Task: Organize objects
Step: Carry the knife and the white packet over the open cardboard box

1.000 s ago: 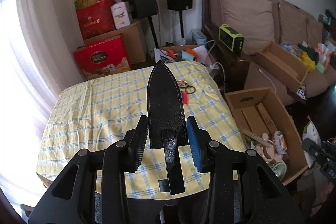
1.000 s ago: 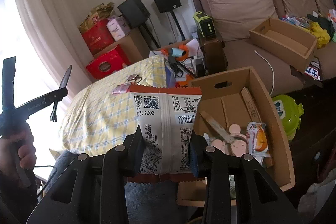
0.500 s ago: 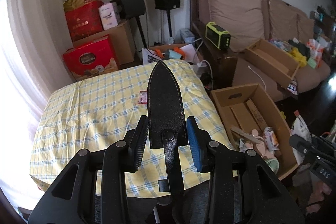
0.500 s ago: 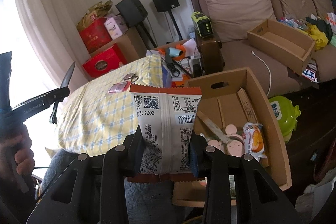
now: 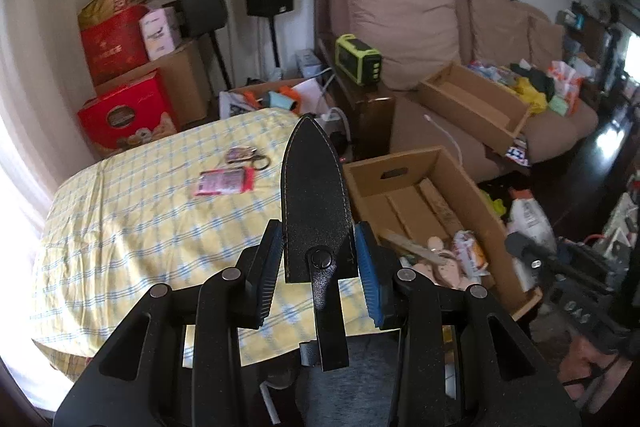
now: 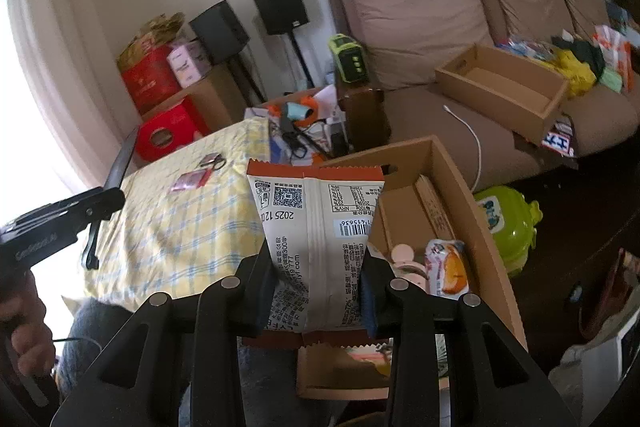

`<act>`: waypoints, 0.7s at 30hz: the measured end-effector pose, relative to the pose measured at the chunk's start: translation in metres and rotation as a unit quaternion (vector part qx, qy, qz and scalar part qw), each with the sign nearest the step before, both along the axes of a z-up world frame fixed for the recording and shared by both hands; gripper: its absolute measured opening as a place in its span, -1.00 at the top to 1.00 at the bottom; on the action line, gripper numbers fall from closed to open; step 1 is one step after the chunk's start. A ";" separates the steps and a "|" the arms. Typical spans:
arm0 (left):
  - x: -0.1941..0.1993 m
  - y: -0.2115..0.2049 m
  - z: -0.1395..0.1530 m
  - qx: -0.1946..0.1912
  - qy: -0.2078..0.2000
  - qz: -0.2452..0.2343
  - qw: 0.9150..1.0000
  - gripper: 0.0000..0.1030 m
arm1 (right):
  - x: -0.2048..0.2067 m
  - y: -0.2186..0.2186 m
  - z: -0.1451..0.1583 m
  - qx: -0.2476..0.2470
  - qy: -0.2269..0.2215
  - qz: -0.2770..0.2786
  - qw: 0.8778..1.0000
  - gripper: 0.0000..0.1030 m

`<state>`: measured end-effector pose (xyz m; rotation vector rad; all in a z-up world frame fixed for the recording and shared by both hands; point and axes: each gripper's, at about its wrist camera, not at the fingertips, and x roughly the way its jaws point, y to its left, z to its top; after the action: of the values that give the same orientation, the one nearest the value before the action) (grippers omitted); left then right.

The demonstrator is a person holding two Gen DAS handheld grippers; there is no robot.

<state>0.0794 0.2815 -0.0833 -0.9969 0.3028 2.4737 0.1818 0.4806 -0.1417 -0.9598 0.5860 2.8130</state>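
Left wrist view: my left gripper [image 5: 316, 259] clamps a black leather sheath [image 5: 314, 195] — my right gripper [image 6: 318, 287] clamps a white snack packet [image 6: 316, 239].

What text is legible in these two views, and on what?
"2025 12" on the snack packet, upside down.
"415636" under the barcode on the same packet.
"300" and "9777" in the packet's lower print; the Chinese lines around them are too small to read.
Side of the left tongs: a white brand mark, too blurred to read.
Red boxes: gold lettering, too blurred to read.
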 end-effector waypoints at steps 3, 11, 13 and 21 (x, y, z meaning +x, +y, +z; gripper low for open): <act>0.006 0.011 0.007 0.009 0.005 -0.014 1.000 0.34 | 0.002 0.006 -0.002 -0.002 -0.002 -0.008 1.000 0.34; 0.015 0.034 0.014 0.025 -0.001 -0.035 0.999 0.34 | 0.012 0.020 0.001 -0.001 0.010 -0.032 0.999 0.34; 0.017 0.038 0.018 0.025 0.004 -0.043 0.999 0.34 | 0.014 0.023 0.002 0.001 0.011 -0.037 0.999 0.34; 0.018 0.056 0.034 0.041 0.012 -0.060 0.997 0.34 | 0.016 0.034 -0.004 0.000 0.003 -0.051 0.999 0.34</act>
<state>0.0978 0.3376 -0.0488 -0.8887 0.2583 2.3719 0.1978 0.5141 -0.1458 -0.8958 0.6186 2.7276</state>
